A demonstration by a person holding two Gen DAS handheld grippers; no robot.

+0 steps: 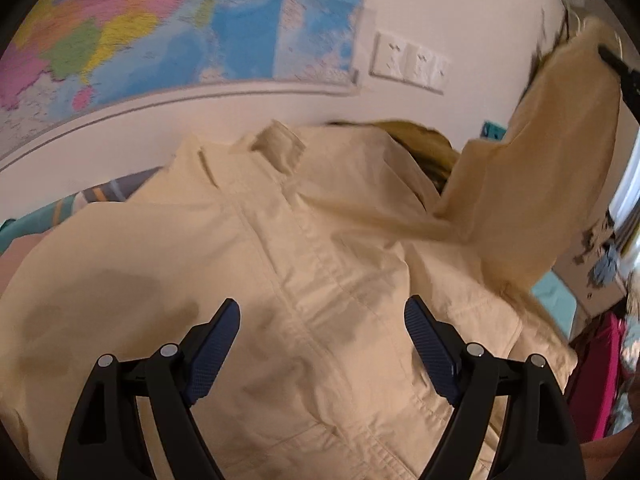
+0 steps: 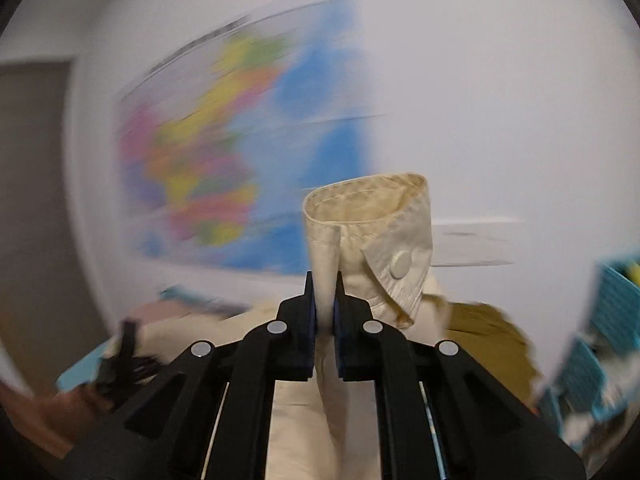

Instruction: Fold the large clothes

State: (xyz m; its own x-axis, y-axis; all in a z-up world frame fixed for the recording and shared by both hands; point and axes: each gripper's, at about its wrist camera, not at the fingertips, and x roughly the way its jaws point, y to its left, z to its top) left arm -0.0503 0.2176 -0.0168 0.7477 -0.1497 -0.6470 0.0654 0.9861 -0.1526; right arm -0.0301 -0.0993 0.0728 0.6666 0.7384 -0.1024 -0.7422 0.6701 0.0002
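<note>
- A colourful wall map (image 1: 160,24) fills the upper left of the left wrist view; it is the landmark for everything below.
- Under the map, a cream jacket (image 1: 300,280) lies spread across most of the view, its collar (image 1: 278,146) pointing toward the map and a stitched seam running down its middle.
- Nearer than the collar, the left gripper (image 1: 322,316) hangs above the jacket with its jaws released and spread wide, nothing between the 2 blue pads.
- Right of the map, a white wall socket panel (image 1: 410,62) is fixed to the wall.
- Right of that panel, 1 jacket sleeve (image 1: 552,168) is lifted up off the body of the garment; a dark gripper tip shows at its top edge.
- In the right wrist view the map (image 2: 240,140) is blurred.
- Right of the map there, the right gripper (image 2: 325,292) has its jaws clenched on the sleeve cuff (image 2: 368,232), which stands upright above them with a pale snap button (image 2: 401,264) facing the camera.
- Below the cuff, olive-brown fabric (image 2: 488,336) lies to the right.
</note>
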